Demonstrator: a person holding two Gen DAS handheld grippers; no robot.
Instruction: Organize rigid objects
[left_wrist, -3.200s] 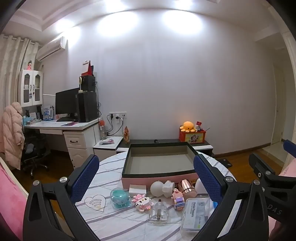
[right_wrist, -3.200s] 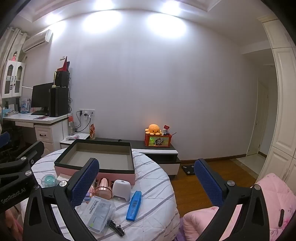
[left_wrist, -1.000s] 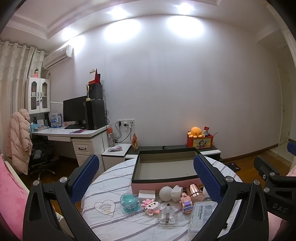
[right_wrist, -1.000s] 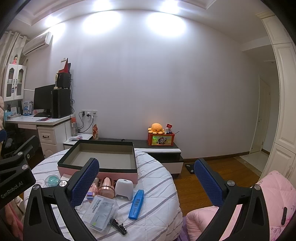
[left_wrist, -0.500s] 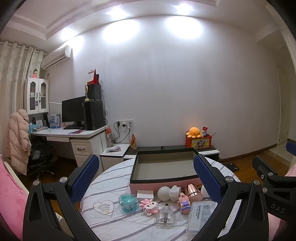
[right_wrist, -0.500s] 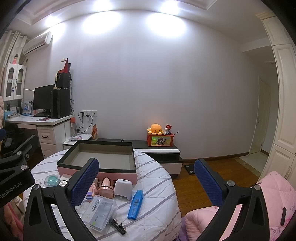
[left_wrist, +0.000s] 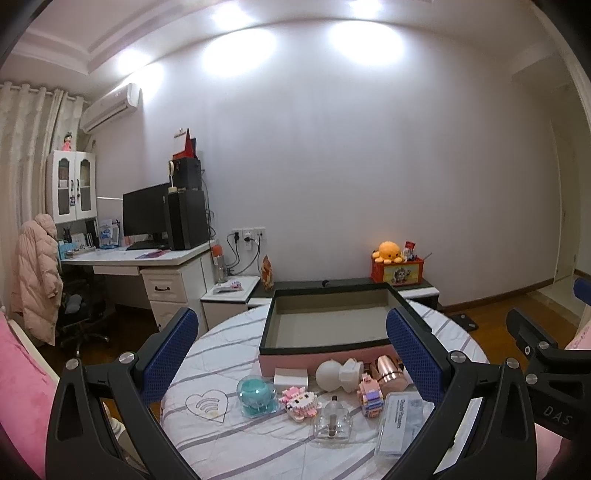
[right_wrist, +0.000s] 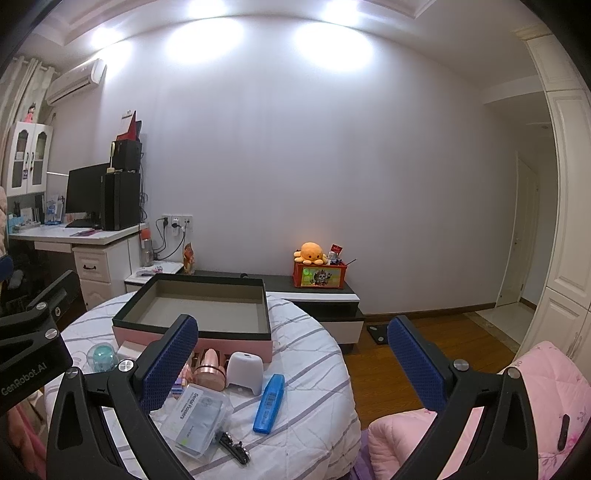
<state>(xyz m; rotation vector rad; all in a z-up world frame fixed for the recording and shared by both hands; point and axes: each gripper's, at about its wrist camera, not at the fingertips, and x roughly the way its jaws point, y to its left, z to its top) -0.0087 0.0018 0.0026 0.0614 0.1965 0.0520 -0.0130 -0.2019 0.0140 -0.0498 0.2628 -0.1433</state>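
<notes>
Left wrist view: left hand-held gripper (left_wrist: 291, 354) spread wide, holding nothing, raised above the near edge of one round table with a white striped cloth (left_wrist: 221, 435). One open rectangular box with pink sides and a black rim (left_wrist: 325, 343) stands at the far side of the table. Seven small items lie in a row just before it, between the fingers: one teal ball in a clear case (left_wrist: 256, 397), one white card box (left_wrist: 290, 377), one pink brick figure lying flat (left_wrist: 300, 401), one clear bottle (left_wrist: 332, 422), one white rounded figure (left_wrist: 338, 373), one upright pink-and-purple brick figure (left_wrist: 370, 396), one rose-gold metal cup (left_wrist: 388, 371). One clear dental-flosser case (left_wrist: 399, 424) lies beside the right finger.

Right wrist view: right hand-held gripper (right_wrist: 291, 354) likewise spread and empty, well to the right of the items. One white domed device (right_wrist: 244, 373), one blue highlighter (right_wrist: 269, 402) and one black clip (right_wrist: 232, 445) lie between its fingers, near the left one.
</notes>
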